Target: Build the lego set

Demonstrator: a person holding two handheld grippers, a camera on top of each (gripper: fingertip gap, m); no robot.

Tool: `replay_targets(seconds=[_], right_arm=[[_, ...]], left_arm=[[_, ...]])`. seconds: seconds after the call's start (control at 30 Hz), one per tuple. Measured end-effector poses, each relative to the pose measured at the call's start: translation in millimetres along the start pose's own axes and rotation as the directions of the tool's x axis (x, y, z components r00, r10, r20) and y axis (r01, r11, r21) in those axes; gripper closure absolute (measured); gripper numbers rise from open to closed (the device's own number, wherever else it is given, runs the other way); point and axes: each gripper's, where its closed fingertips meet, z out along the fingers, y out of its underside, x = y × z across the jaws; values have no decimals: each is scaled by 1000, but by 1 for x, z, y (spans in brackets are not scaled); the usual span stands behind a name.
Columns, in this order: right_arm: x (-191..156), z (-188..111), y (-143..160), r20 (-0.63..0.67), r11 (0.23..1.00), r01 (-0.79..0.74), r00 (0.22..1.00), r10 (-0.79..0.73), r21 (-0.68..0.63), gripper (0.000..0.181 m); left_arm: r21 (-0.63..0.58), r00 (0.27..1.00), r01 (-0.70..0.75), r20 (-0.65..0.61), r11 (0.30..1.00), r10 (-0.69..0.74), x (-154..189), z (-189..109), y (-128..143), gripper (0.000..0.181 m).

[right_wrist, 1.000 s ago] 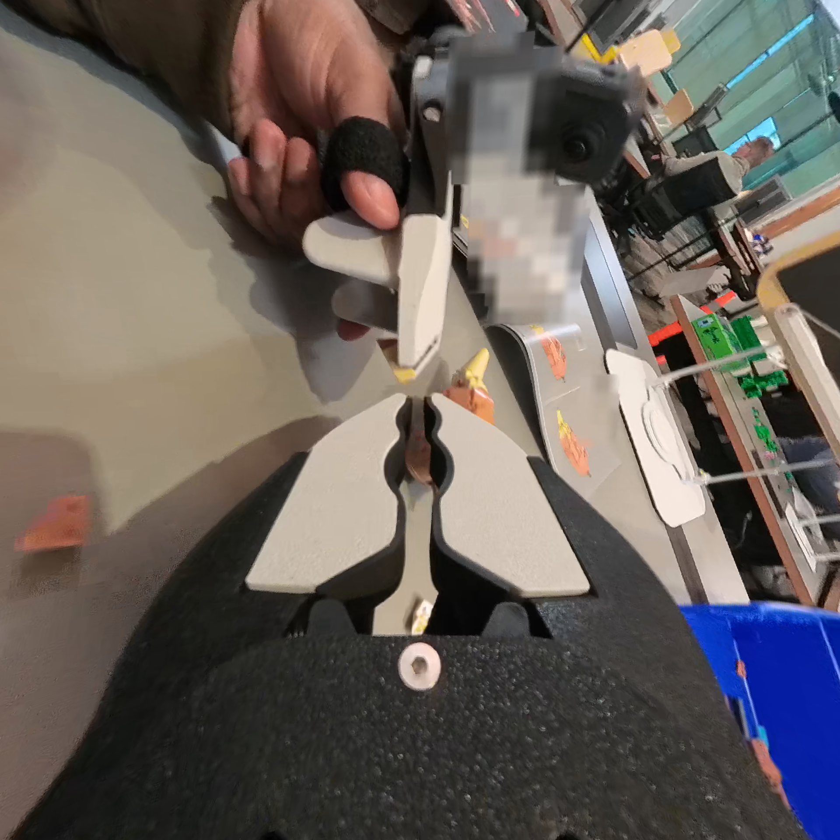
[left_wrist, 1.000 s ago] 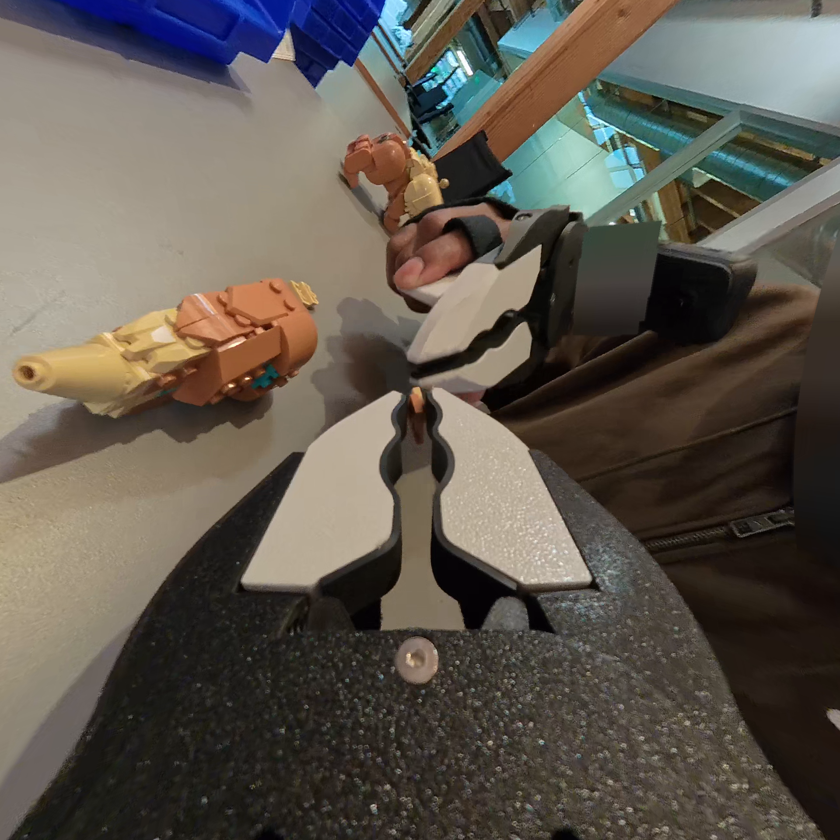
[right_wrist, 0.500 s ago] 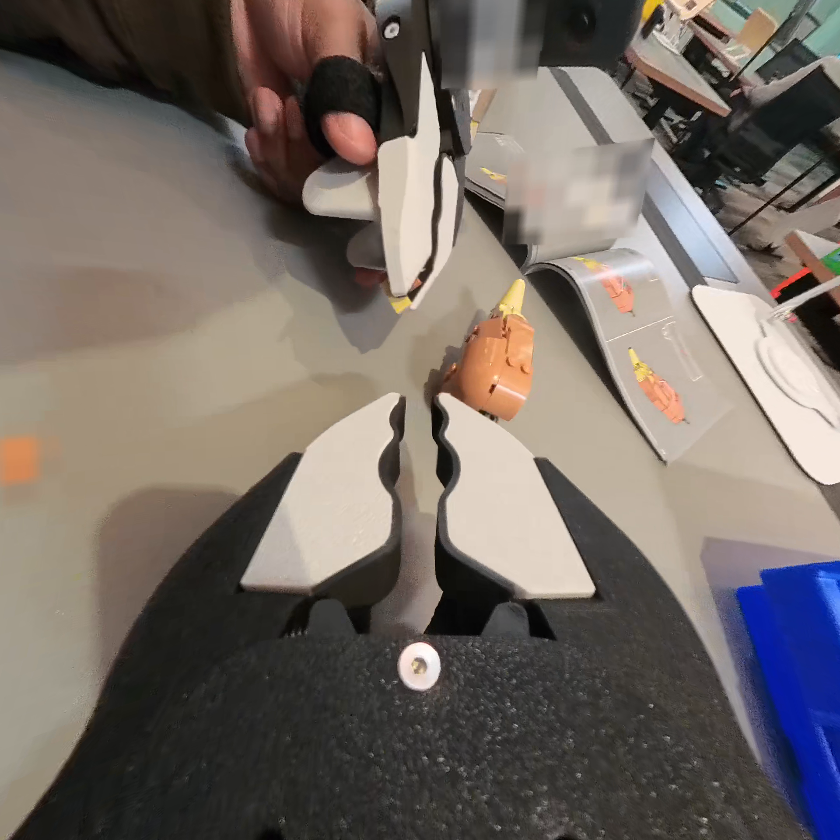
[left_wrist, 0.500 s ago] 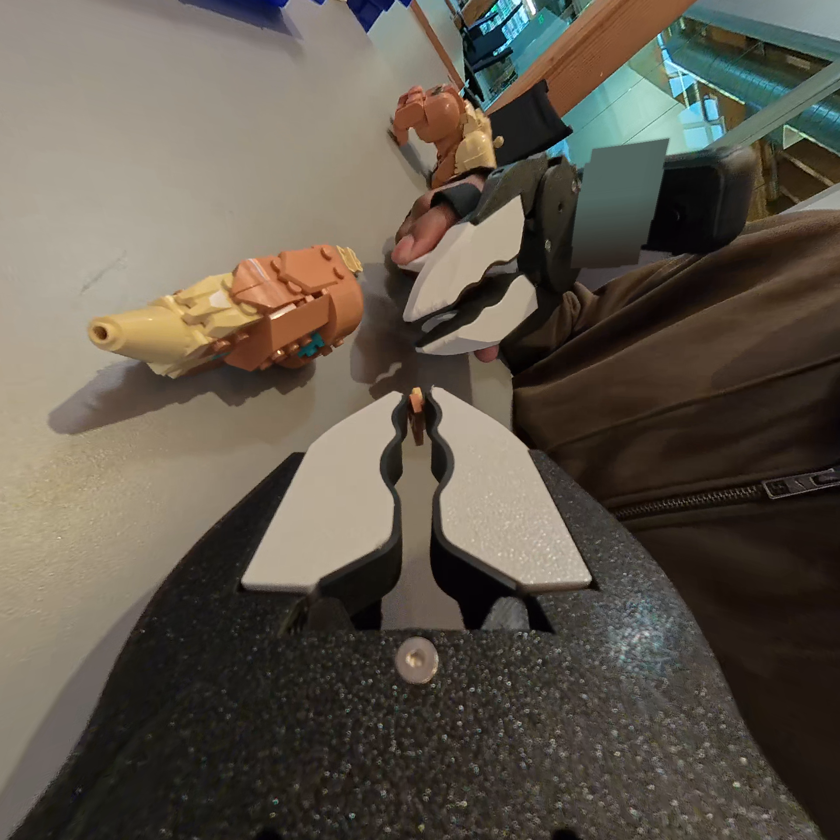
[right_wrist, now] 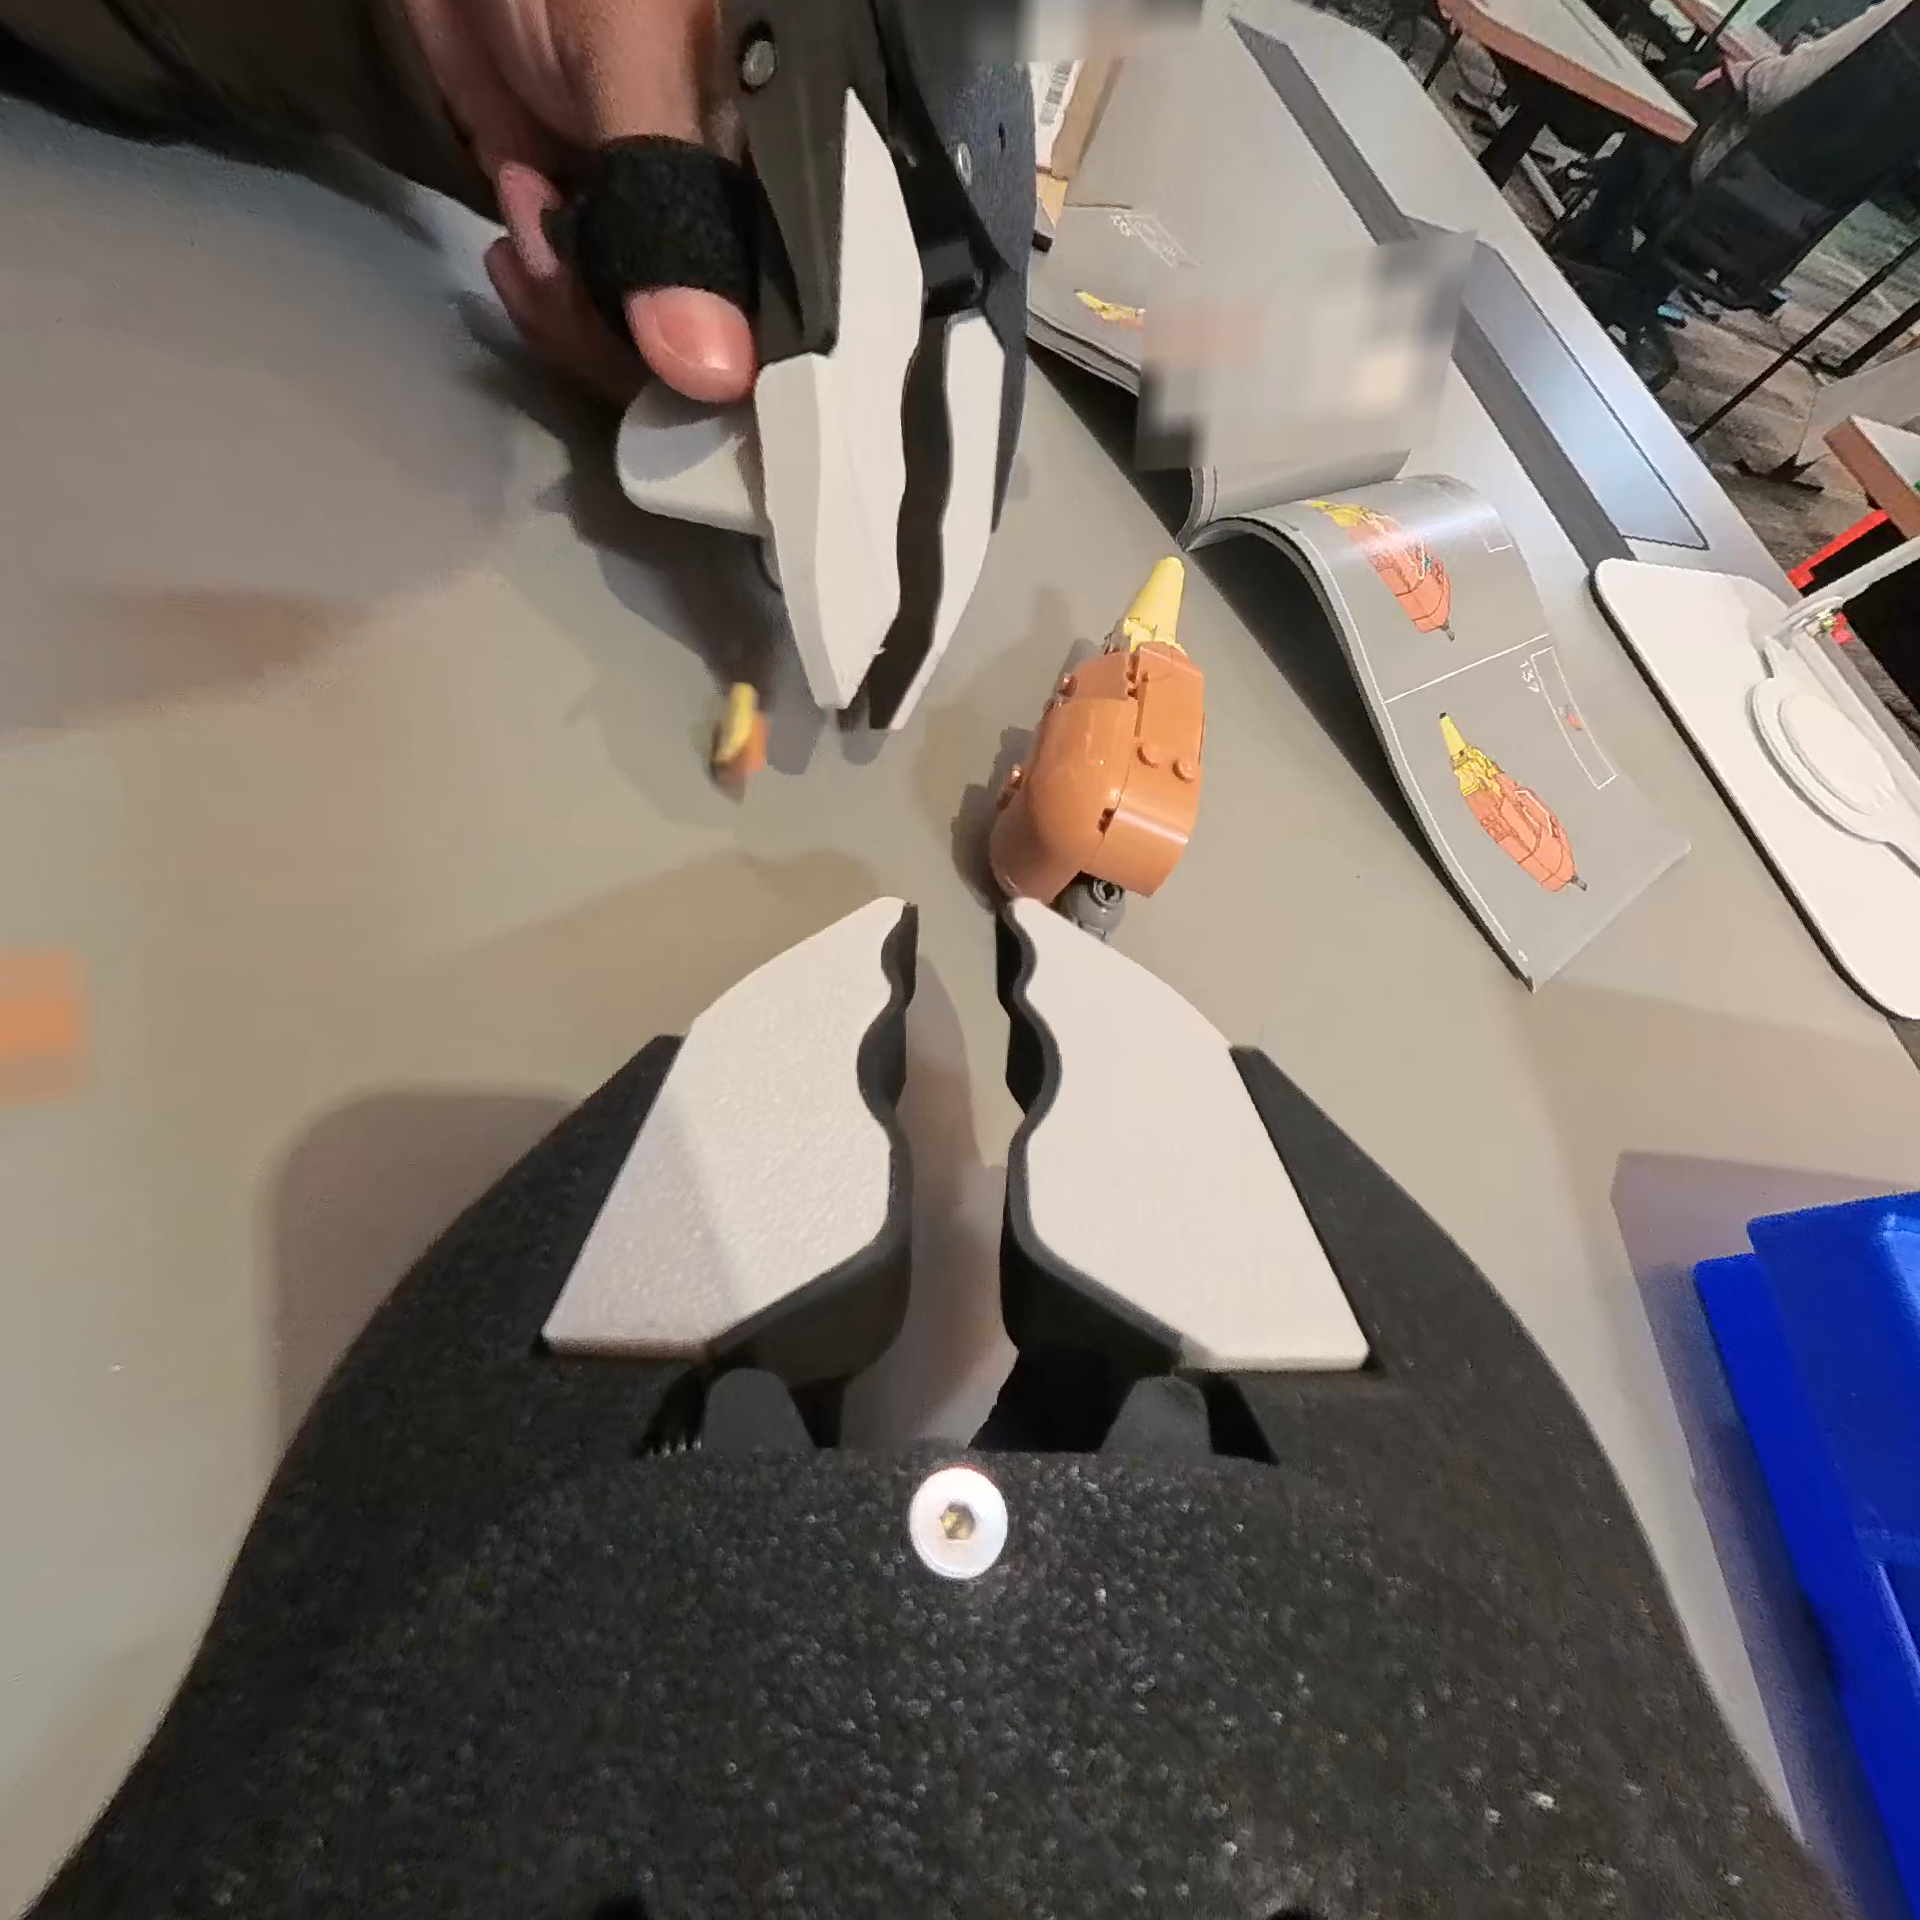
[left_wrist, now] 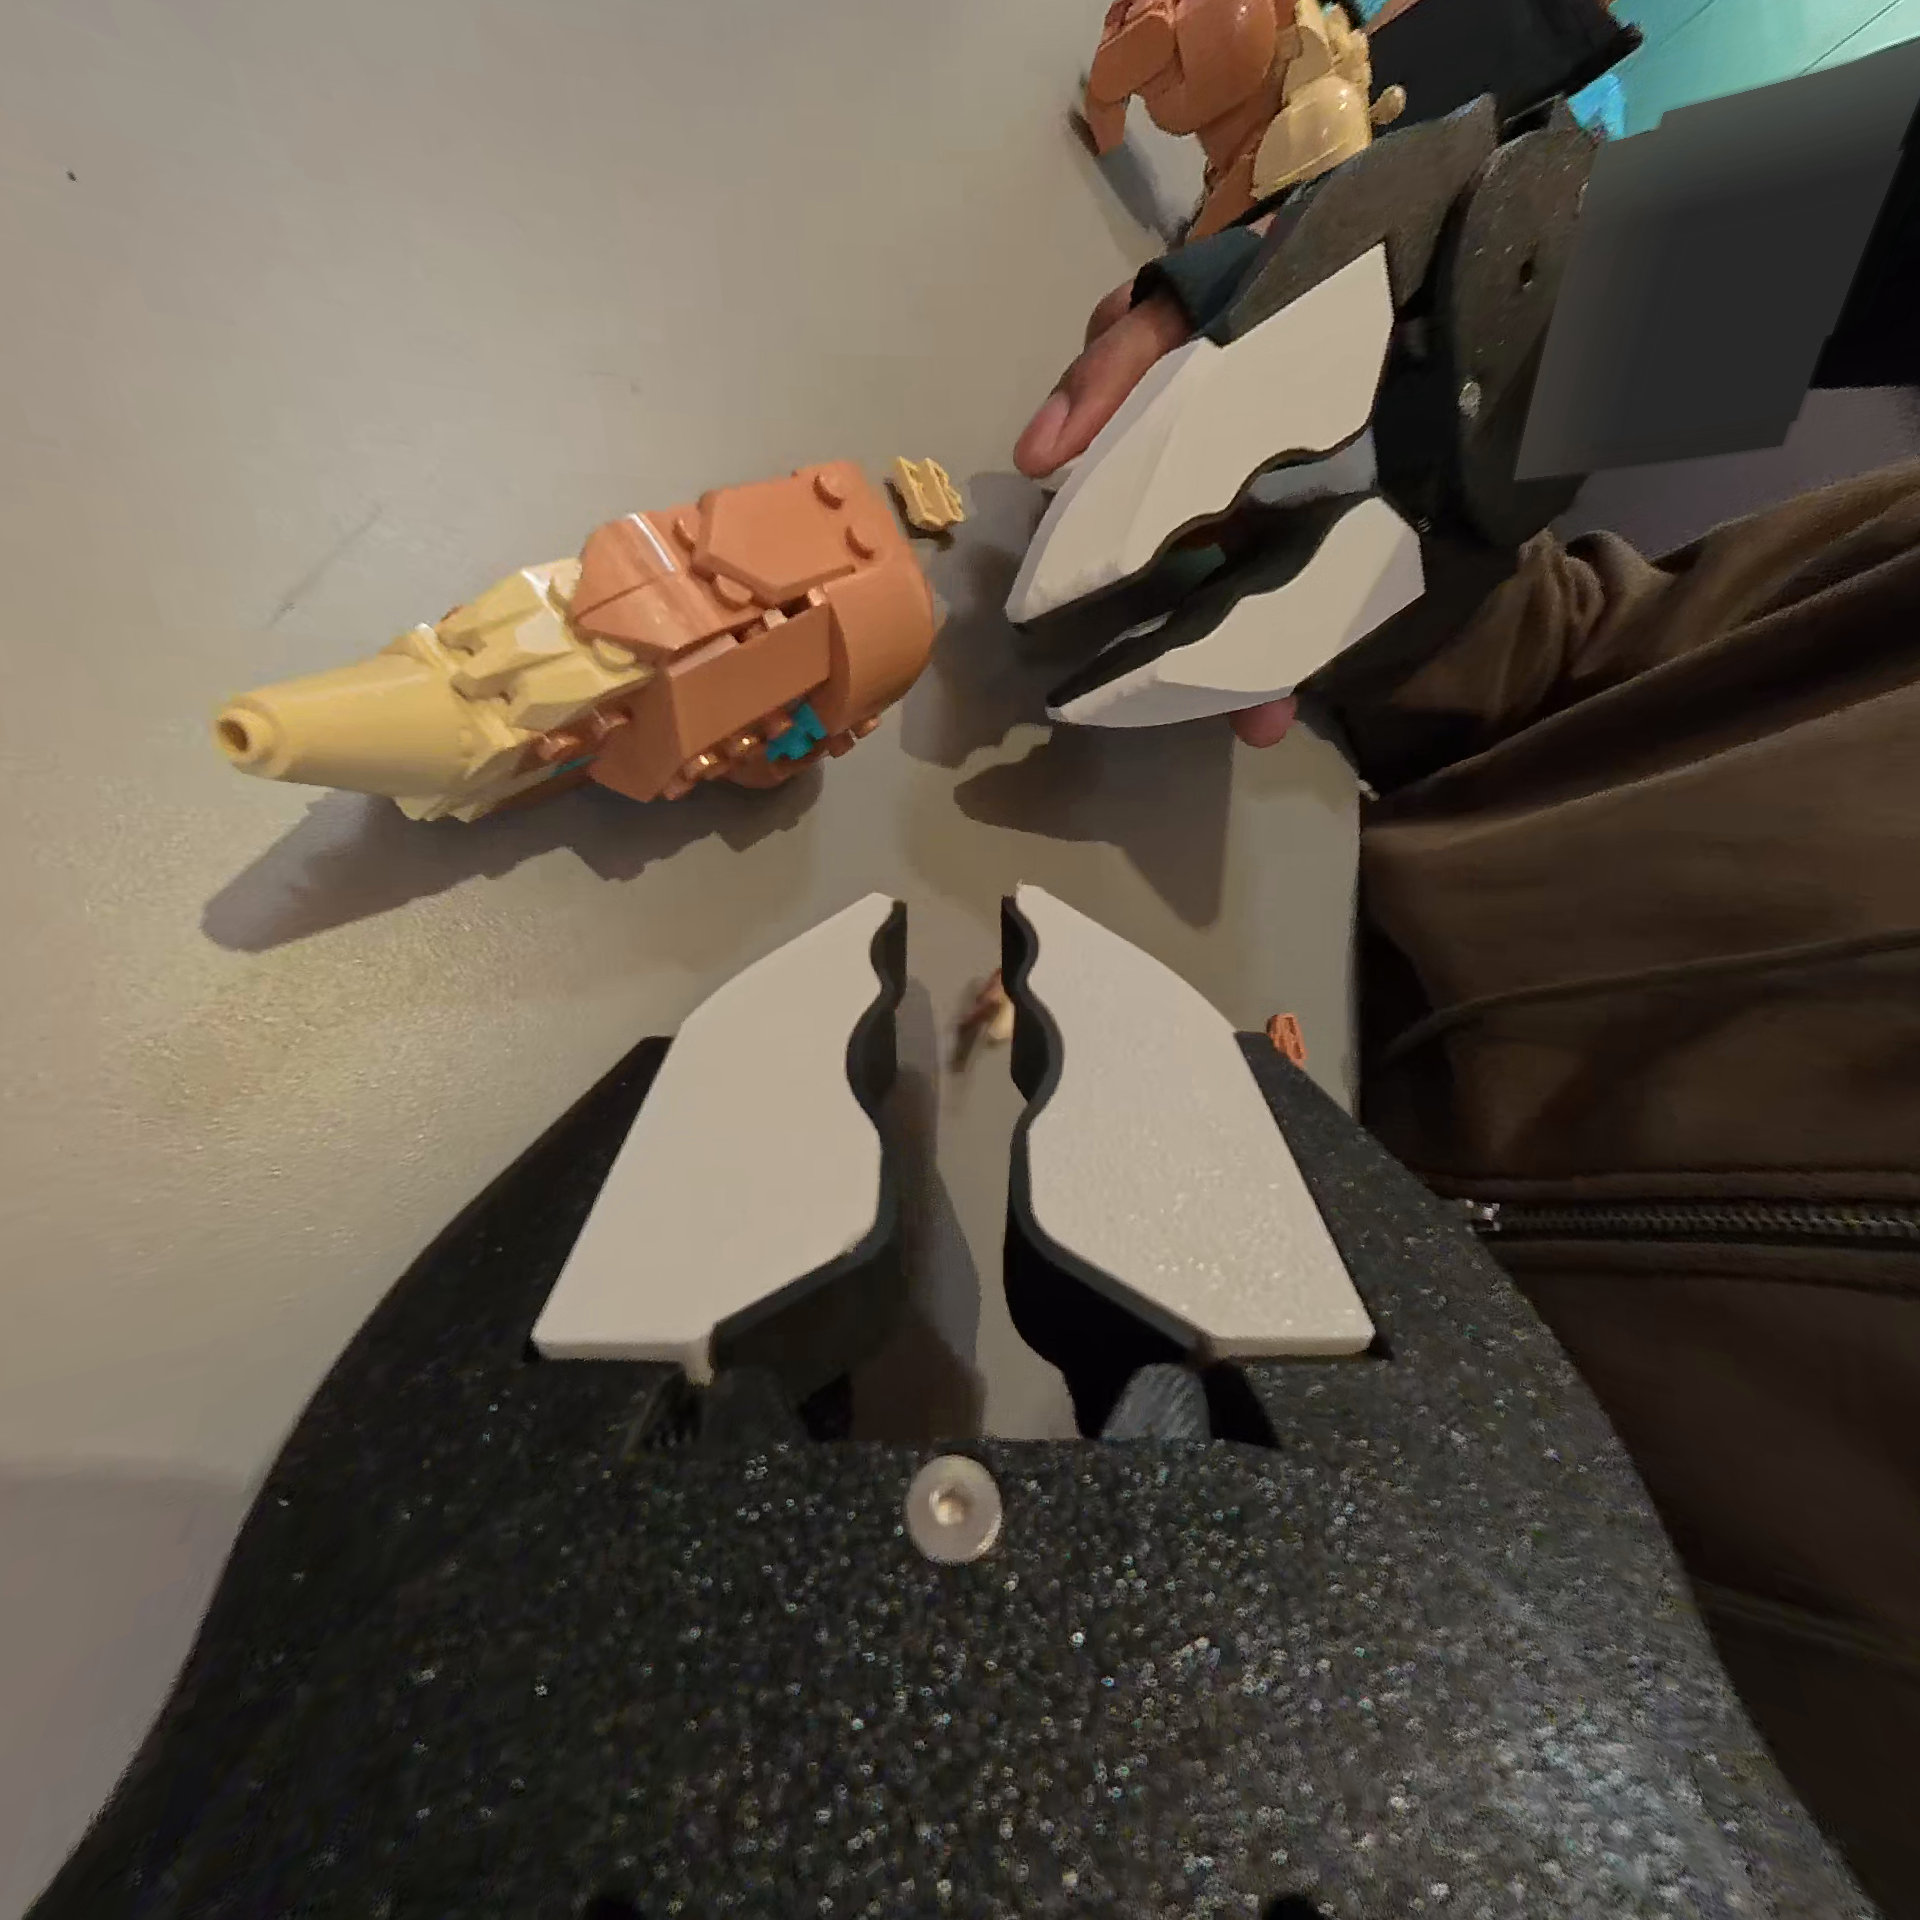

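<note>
My left gripper is open by a narrow gap. A small orange-and-tan lego piece is blurred and loose beside its right finger; in the right wrist view the piece is clear of the left gripper's tips. My right gripper is open and empty. An orange-and-tan lego body with a cone nose lies on the grey table, just beyond the right gripper's tips. It also shows in the right wrist view.
A small tan piece lies by the body's blunt end. A second orange-and-tan build stands farther off. A small orange piece lies near the person's brown jacket. An open instruction booklet, a white pad and blue bins are on the right. There is about 5 cm between the tips of the two grippers.
My left gripper has opened and let go of the small piece it held. My right gripper, shut on a brown piece a second ago, opened and stays open. Both have tilted down toward the table.
</note>
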Motion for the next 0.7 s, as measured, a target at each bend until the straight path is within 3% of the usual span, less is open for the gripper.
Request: replay_targets(seconds=[0.27, 0.37, 0.5, 0.6, 0.7], right_arm=[[-18, -15, 9, 19, 999, 3, 1000, -2, -49, 163], [-36, -25, 11, 47, 998, -14, 999, 17, -58, 162], [-57, -38, 15, 56, 996, -18, 998, 23, -85, 159], [-65, -46, 16, 42, 994, -55, 997, 59, -91, 156], [-69, -50, 14, 25, 992, -94, 995, 97, -89, 152]], left_arm=[[78, 994, -101, 50, 992, 97, -3, -11, -13, 160], [75, 985, -172, -9, 982, 173, 15, -9, -9, 159], [67, 963, -258, -66, 964, 262, 51, -1, 10, 157], [68, 962, -243, -114, 968, 250, 79, 14, 31, 156], [14, 960, -277, -39, 961, 278, 92, 29, 49, 155]])
